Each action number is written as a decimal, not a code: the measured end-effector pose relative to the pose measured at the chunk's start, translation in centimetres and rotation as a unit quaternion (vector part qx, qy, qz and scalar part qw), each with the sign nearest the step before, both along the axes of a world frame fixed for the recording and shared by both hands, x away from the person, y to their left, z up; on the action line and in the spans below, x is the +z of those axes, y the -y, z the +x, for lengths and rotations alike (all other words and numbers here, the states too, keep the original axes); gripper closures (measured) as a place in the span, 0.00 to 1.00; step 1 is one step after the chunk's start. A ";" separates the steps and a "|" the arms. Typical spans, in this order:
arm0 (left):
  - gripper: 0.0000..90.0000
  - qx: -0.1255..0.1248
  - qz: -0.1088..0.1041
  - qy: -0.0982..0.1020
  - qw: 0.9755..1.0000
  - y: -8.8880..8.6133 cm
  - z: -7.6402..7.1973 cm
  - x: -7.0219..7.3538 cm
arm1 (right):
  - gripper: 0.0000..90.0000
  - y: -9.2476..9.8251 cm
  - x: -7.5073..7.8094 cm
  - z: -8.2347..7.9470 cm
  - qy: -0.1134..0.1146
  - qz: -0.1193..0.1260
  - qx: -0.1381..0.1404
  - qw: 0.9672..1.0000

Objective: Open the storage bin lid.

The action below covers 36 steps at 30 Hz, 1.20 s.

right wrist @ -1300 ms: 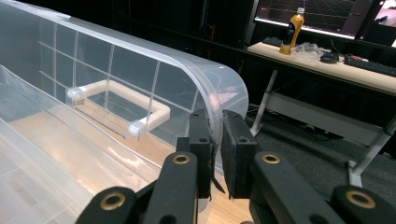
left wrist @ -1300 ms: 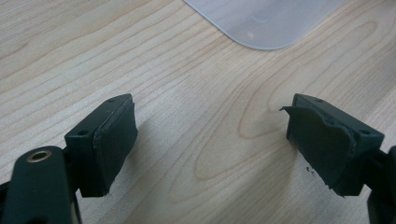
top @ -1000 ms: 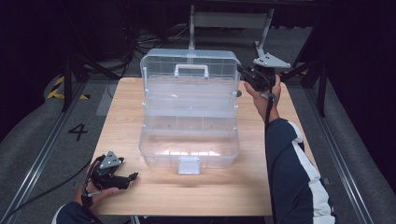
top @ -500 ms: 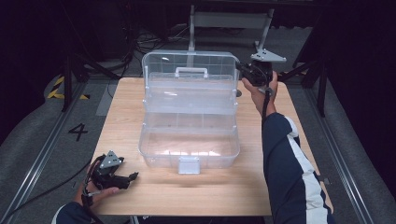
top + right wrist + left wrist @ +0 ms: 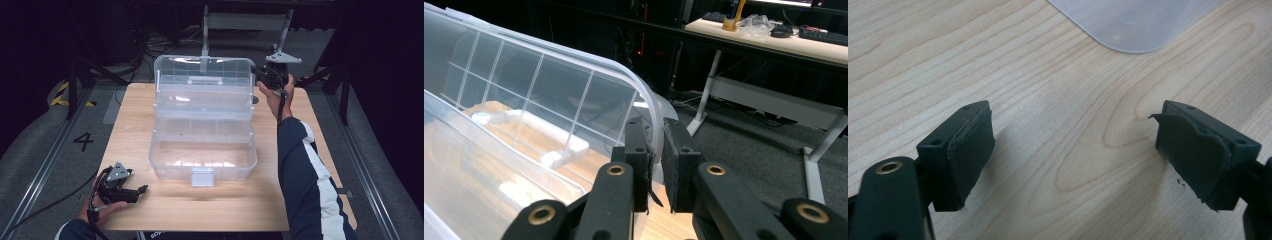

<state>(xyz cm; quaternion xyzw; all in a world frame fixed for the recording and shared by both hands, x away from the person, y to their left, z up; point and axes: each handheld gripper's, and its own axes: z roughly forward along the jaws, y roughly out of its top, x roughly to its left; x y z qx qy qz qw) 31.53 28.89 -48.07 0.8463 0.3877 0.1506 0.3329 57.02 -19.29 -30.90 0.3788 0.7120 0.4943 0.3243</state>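
Clear plastic box [image 5: 202, 150] sits mid-table, w/ its lid [image 5: 202, 82] swung up and standing near upright at the far side, carry handle [image 5: 201, 80] on it, front latch [image 5: 201, 176] hanging toward the person. Box looks empty.

Right gripper [image 5: 264, 75] is at the lid's far right corner; in the right gripper view its jaws are pinched nearly together on the thin lid rim [image 5: 651, 112], so it holds the lid by the edge. Left gripper [image 5: 131, 192] rests on the wooden table [image 5: 220, 210] near the front left, well apart from the box, jaws spread wide w/ nothing btwn them; left gripper view has bare wood there and a rounded corner of the box [image 5: 1135, 25] beyond.

Risks, as I judge them:
- Grip is on a narrow, slick curved rim, so the pads could slide off and the lid would drop shut or flop back.
- Box base isn't pinned by anything; pulling the lid sideways could drag or tip the whole light box.
- Right pad rubber looks torn, so less bite.

Around: dark floor w/ cables, a metal stand [image 5: 247, 22] behind the table, a desk [image 5: 774, 42] w/ clutter farther off. Nothing on the table blocks the lid's swing.
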 end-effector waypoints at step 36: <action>0.18 0.031 -0.008 -0.001 0.999 -0.6 -2.1 -0.1 | 0.89 -0.4 -2.5 4.1 -0.042 -0.032 -0.006 0.999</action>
